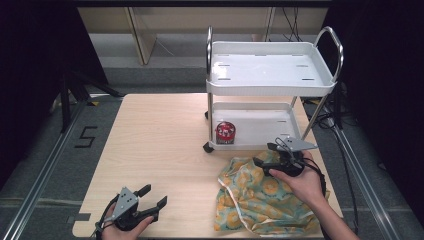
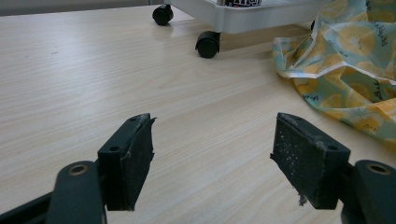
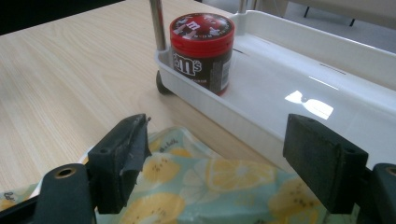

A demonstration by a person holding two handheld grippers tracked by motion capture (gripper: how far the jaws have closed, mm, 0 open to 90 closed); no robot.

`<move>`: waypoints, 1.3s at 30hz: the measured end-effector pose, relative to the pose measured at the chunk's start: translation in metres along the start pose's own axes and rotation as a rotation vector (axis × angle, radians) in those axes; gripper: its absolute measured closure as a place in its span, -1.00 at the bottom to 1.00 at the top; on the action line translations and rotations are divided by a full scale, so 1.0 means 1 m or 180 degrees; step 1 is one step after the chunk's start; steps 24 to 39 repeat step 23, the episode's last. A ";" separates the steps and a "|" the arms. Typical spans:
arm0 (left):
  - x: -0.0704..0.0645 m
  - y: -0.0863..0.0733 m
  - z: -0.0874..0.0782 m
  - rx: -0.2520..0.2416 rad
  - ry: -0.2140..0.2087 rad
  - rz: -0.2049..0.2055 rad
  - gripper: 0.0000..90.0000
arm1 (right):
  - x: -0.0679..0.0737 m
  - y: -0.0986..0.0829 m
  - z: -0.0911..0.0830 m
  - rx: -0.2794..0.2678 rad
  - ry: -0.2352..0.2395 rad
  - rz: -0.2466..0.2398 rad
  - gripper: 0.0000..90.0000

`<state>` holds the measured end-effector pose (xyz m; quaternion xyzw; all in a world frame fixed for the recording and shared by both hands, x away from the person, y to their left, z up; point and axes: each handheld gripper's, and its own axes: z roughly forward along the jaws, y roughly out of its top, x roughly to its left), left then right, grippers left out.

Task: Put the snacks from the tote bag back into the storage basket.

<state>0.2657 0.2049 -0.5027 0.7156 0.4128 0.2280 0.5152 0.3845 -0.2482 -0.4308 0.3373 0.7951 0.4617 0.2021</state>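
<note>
we see left gripper [image 1: 151,198] near-left on the table [image 1: 160,135], jaws apart, holding nothing | red-lidded jar [image 1: 225,132] on the cart's lower tray [image 1: 270,125], far centre | right gripper [image 1: 267,154] jaws apart above lemon-print cloth [image 1: 260,197], near right

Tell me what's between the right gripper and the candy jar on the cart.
The cart's white lower tray rim and some lemon-print cloth lie between the right gripper and the candy jar, per the right gripper view.

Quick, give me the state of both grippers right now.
Left gripper: open, holding nothing, jaws apart over bare table.
Right gripper: open, holding nothing, jaws apart above the lemon-print cloth, facing the cart's lower tray.
</note>
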 end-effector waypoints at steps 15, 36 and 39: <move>0.000 -0.001 0.002 0.0009 -0.0013 0.0003 -0.37 | 0.011 -0.033 -0.013 -0.0243 -0.0032 -0.0012 -0.42; 0.000 -0.001 0.002 0.0001 -0.0052 0.0017 -0.37 | 0.015 -0.042 -0.013 -0.0254 -0.0054 0.0067 -0.42; 0.000 -0.001 0.002 0.0001 -0.0052 0.0017 -0.37 | 0.015 -0.042 -0.013 -0.0254 -0.0054 0.0067 -0.42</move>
